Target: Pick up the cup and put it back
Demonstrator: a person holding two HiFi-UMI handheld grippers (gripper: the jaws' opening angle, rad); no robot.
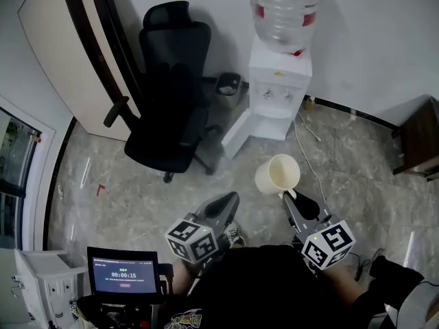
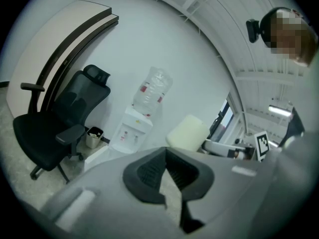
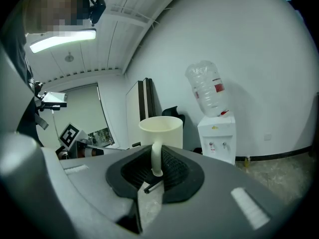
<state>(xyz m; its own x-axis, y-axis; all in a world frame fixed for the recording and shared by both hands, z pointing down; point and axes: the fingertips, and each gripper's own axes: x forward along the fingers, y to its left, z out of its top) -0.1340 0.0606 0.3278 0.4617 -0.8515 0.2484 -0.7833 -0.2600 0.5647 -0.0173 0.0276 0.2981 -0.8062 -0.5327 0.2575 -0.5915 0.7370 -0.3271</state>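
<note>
Cream cup [image 1: 278,175] held by its handle in right gripper [image 1: 288,195] fingers, left gripper [image 1: 232,197] fingers seemingly closed, empty.

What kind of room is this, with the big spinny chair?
Most likely an office or workroom. There is a black office chair on wheels, a white water dispenser with a big bottle on top, and a small screen showing a timer.

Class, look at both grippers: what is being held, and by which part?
The right gripper holds the cup by its handle; the left gripper holds nothing.
</note>
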